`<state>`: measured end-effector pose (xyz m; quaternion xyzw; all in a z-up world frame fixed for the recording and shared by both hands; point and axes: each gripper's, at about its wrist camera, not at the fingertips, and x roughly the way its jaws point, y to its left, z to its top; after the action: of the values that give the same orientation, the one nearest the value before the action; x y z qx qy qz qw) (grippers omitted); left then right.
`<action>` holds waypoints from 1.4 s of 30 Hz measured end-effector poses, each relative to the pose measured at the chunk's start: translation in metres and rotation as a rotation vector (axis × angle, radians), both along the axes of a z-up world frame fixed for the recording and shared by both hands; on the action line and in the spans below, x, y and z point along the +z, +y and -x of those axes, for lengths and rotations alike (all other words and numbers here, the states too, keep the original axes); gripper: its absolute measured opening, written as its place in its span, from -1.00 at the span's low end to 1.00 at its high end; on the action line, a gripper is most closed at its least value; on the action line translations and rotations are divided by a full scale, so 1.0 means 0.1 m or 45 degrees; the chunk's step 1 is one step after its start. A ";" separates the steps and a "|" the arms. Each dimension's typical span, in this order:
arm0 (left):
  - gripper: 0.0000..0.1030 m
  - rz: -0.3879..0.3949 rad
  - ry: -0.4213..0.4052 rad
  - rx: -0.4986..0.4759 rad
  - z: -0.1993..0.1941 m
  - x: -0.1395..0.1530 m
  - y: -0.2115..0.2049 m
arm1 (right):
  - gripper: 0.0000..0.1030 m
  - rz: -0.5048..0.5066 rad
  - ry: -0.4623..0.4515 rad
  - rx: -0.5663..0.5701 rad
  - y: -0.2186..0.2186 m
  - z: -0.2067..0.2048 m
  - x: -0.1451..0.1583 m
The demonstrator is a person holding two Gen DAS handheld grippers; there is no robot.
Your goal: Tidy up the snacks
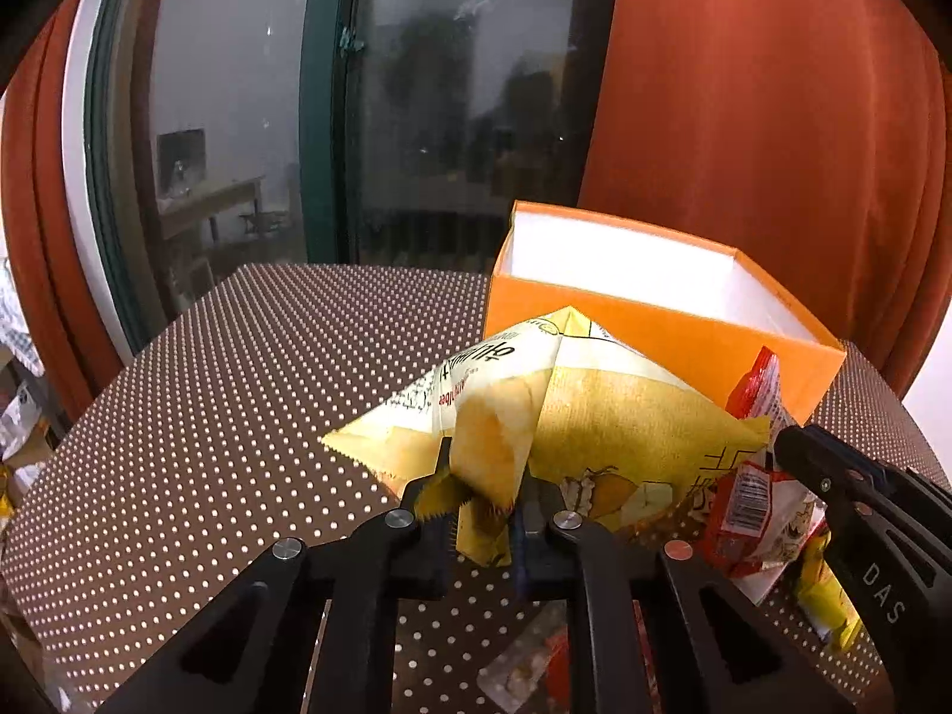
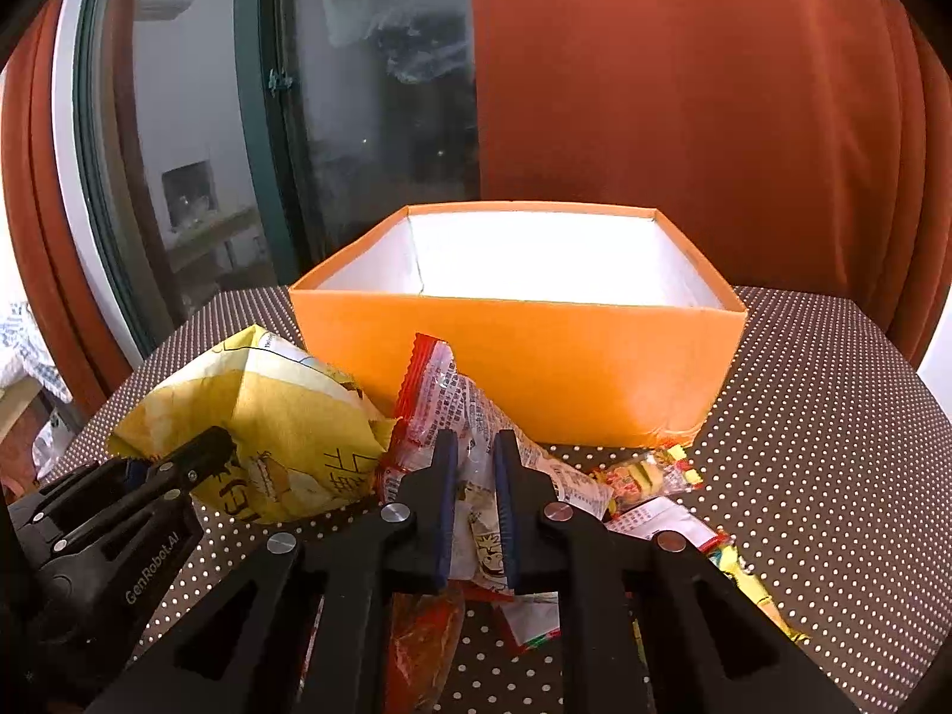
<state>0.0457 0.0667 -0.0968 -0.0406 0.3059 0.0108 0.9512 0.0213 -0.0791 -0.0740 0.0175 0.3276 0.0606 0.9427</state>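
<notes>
Nearest in the left wrist view: left gripper (image 1: 485,497), jaws closed tight on the serrated corner of the yellow snack bag (image 1: 595,416). The bag is puffed and tilted, its bulk rising away from the gripper toward the box, its far end against the box's near wall.

Right wrist view: right gripper (image 2: 476,497), jaws narrow and clamped on the red-and-clear packet (image 2: 443,410), which stands up between the blue pads. The packet's red top edge reaches toward the box's front wall; contact with the wall cannot be told.

The two held items sit just beside each other, yellow bag on the left, packet on the right, edges touching or nearly so.

Loose on the polka-dot desk (image 2: 833,416), right of the right gripper: several small wrapped snacks (image 2: 648,476), yellow, red and clear, piled near the box's front right corner. More wrappers lie under the right gripper, including an orange-red one (image 2: 422,642); their labels are too blurred to read.

Beyond the snacks: orange box (image 2: 523,357), open top, white lining, standing on the desk. Visible inner walls are bare; the floor of the box is hidden by the front wall in both views, so contents cannot be told.

Behind the desk: glass door (image 2: 369,149) with a dark green frame, rust-orange curtain (image 2: 684,89) to its right.
</notes>
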 end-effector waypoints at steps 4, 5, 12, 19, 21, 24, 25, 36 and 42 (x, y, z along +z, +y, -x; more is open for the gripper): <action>-0.83 -0.038 -0.067 0.005 0.07 0.17 -0.08 | -0.73 -0.025 -0.005 0.006 -0.06 0.02 0.07; -0.84 -0.041 -0.084 -0.003 0.08 0.22 -0.10 | -0.73 -0.027 -0.009 0.007 -0.07 0.02 0.08; -0.84 -0.039 -0.101 -0.016 0.08 0.40 -0.16 | -0.76 -0.052 -0.031 0.004 -0.19 0.05 0.23; -0.84 -0.050 -0.140 -0.026 0.11 0.57 -0.23 | -0.77 -0.059 -0.065 -0.009 -0.29 0.07 0.37; -0.84 -0.056 -0.157 -0.036 0.12 0.64 -0.26 | -0.77 -0.064 -0.073 -0.012 -0.31 0.09 0.41; -0.84 -0.061 -0.191 -0.049 0.13 0.77 -0.32 | -0.77 -0.074 -0.095 -0.021 -0.36 0.08 0.51; -0.84 -0.060 -0.204 -0.053 0.13 0.81 -0.35 | -0.87 -0.076 -0.115 -0.026 -0.38 0.10 0.56; -0.84 -0.089 -0.237 -0.079 0.06 0.95 -0.46 | -0.95 -0.084 -0.122 0.006 -0.43 0.02 0.65; -0.84 -0.113 -0.211 -0.047 0.06 0.82 -0.41 | -0.93 -0.056 -0.029 0.028 -0.37 -0.03 0.49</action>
<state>0.0401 0.0254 -0.0153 0.0064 0.2260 0.0033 0.9741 0.0239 -0.1157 -0.0251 0.0340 0.3156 0.0783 0.9450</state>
